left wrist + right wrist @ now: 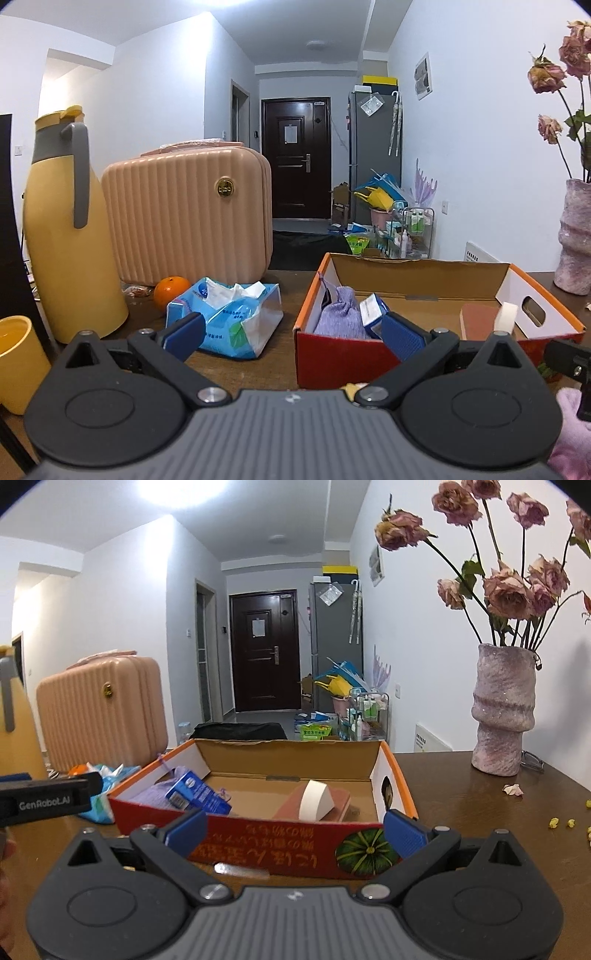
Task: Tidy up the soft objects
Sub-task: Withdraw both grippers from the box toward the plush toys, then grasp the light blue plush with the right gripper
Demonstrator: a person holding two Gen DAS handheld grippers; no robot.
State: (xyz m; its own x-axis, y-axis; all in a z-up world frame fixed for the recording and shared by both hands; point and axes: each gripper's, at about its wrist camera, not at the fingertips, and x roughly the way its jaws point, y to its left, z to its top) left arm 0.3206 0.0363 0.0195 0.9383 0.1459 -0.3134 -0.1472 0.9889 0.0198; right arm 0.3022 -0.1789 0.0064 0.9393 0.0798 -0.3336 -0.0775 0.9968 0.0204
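An orange-rimmed cardboard box (539,317) (399,775) sits on the wooden table. Inside it lie a purple knitted pouch (338,314) (155,794), a blue tissue pack (371,310) (197,794), a reddish-brown sponge block (340,801) (476,321) and a white wedge (314,799) (506,315). A torn blue wipes pack (225,317) (103,786) lies on the table left of the box. My left gripper (291,332) is open, spanning from the wipes pack to the box's left end. My right gripper (293,829) is open at the box's front wall, holding nothing.
A yellow thermos jug (70,236), a pink ribbed case (188,210) (99,709), an orange (170,291) and a yellow cup (18,362) stand at the left. A pink vase of dried roses (502,716) (574,236) stands at the right. Pink fabric (569,428) shows low right.
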